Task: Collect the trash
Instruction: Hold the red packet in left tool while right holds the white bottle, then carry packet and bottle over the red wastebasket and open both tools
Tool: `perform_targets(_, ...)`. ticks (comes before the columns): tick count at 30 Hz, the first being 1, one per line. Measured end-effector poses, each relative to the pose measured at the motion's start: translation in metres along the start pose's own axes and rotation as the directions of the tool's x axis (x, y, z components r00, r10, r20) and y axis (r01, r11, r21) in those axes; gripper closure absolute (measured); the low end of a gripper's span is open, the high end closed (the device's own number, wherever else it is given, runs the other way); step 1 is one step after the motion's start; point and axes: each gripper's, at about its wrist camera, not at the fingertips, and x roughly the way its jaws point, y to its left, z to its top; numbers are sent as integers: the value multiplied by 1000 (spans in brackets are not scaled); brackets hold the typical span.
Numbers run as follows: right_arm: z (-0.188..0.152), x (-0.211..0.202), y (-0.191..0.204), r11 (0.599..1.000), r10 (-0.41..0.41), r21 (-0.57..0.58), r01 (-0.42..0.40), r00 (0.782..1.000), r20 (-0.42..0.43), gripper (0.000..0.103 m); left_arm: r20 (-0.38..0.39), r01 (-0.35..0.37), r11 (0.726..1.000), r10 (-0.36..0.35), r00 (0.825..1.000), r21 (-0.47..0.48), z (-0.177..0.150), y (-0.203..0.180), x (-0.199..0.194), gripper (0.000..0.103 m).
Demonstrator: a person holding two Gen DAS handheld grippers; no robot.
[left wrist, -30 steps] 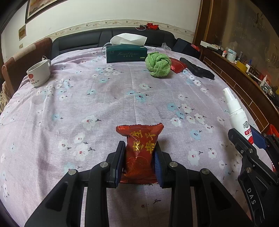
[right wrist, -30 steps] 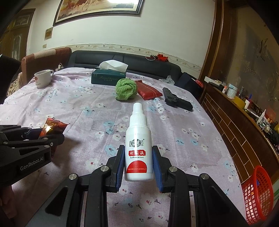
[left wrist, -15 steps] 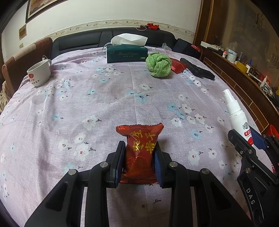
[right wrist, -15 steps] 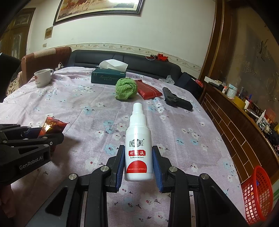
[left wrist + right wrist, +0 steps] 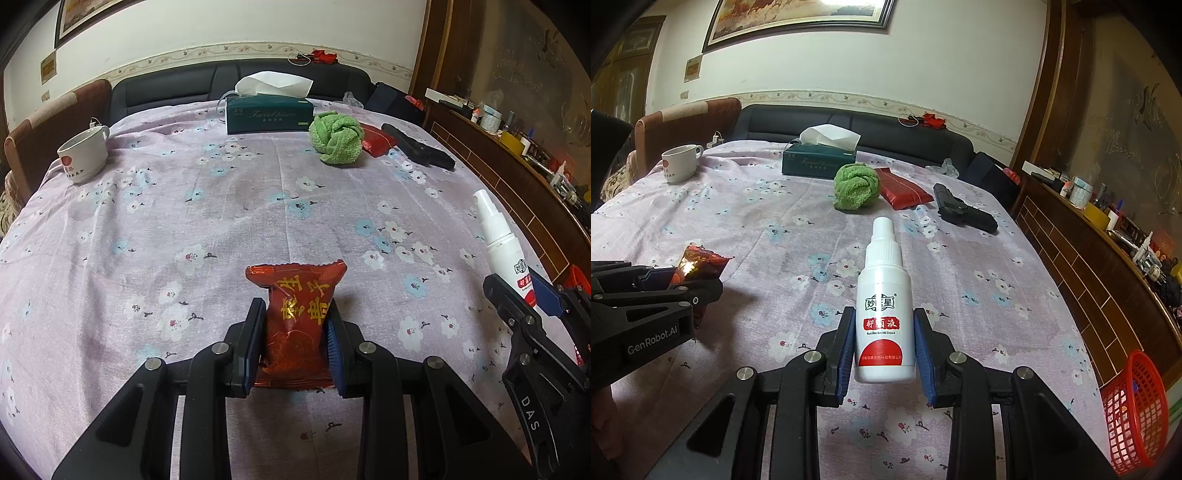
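Left claw (image 5: 293,341): pinching red snack packet (image 5: 297,321). Right claw (image 5: 884,349): pinching white spray bottle (image 5: 884,314). Red basket (image 5: 1136,410): beside floral-clothed counter (image 5: 757,236).

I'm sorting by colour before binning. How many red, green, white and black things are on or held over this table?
Red: 2, snack packet, pouch
Green: 2, towel ball, tissue box
White: 2, spray bottle, cup
Black: 1, toy pistol
Total: 7

Red basket (image 5: 1134,410) beside the table (image 5: 775,221): cut off at frame edge, contents indistinct, possibly wrappers; shelf clutter (image 5: 1108,210) beyond, too small.
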Motion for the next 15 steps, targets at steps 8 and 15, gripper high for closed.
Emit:
perform_targets(8,1,6,-15,998,-33,59,35,999,-31,71,12,28,999,-28,1000,28,0,-7,-5,74)
perform_targets(15,-7,-37,-64,969,98,235,-81,993,-62,71,-2,135,988,-135,991,74,-7,-32,-22,74)
